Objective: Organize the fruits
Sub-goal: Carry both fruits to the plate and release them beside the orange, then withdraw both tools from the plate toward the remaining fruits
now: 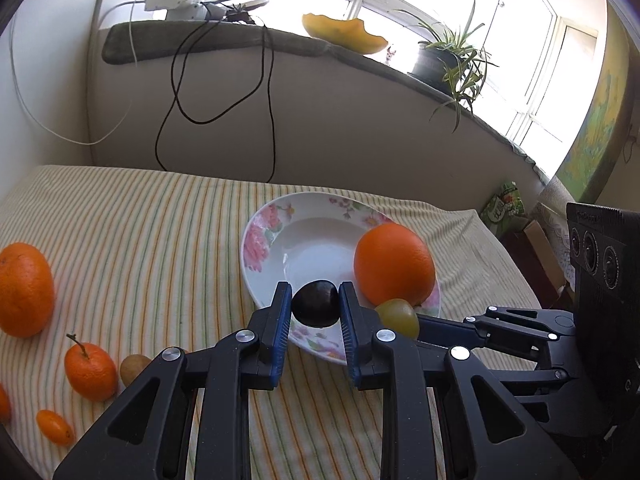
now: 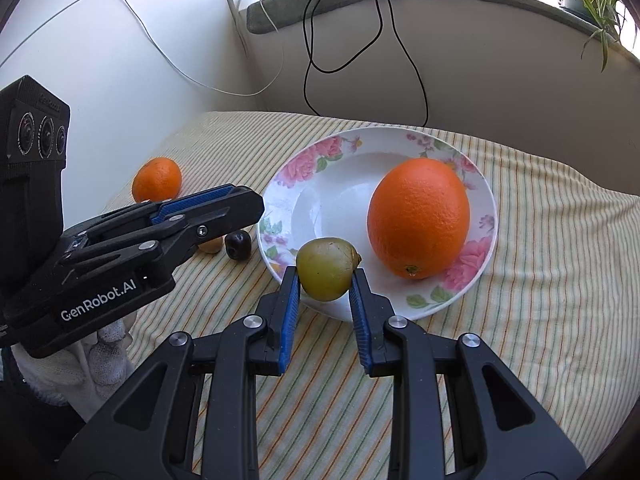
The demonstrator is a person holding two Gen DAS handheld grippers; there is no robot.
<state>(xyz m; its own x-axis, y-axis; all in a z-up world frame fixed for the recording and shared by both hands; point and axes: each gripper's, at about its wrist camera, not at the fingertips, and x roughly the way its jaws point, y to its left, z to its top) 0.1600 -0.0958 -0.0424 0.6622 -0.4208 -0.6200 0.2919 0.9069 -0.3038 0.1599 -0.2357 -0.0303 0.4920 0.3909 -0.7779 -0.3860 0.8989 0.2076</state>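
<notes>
Dark glossy plum (image 1: 315, 305) pinched in left gripper (image 1: 314, 304)

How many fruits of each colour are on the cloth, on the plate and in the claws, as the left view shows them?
Orange fruits: 5, one cut off by the edge
Dark fruit: 1
Green fruit: 1
Brown fruit: 1
Total: 8

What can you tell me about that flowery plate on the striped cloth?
The plate is round, white and glossy like china, with a deep well and pink roses with green leaves printed around its broad rim. It sits flat on the striped cloth. A big orange rests inside, toward its right. The well's middle is bare. Two grippers hold small fruits over its near edge.
</notes>
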